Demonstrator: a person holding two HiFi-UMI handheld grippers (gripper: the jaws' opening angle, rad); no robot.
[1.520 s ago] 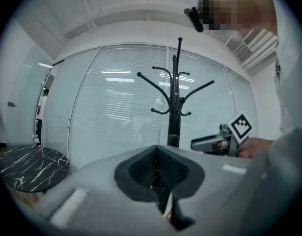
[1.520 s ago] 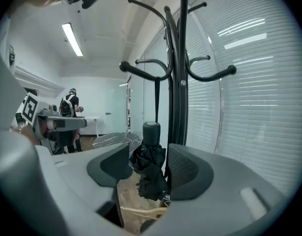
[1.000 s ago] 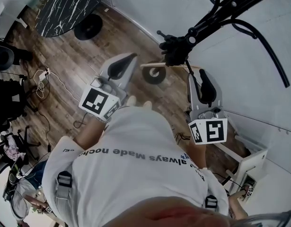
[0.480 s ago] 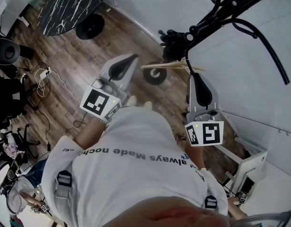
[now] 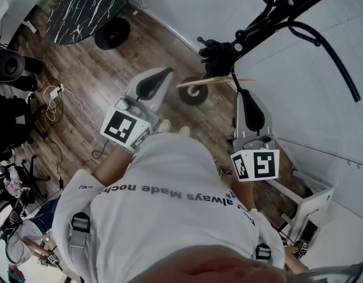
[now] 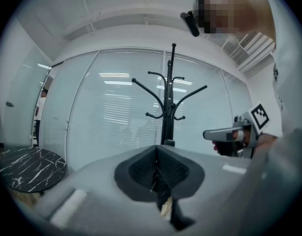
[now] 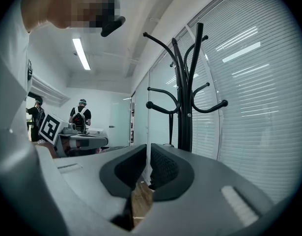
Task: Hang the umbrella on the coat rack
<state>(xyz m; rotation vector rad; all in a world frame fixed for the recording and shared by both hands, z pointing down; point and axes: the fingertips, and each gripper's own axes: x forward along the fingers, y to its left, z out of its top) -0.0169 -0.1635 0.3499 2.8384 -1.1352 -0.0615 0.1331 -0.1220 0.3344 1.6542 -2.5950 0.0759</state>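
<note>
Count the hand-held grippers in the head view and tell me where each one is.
2. The left hand-held gripper is left of centre, over the wooden floor. The right hand-held gripper is right of centre, beside the white wall. None looks hidden.

The coat rack point(image 6: 166, 117) is black, the round table point(image 5: 87, 7) black with white veins, the plank floor point(image 5: 98, 75) brown.

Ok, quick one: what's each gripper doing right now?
Left gripper: closed, nothing between its jaws.
Right gripper: closed, nothing visible between its jaws.
</note>
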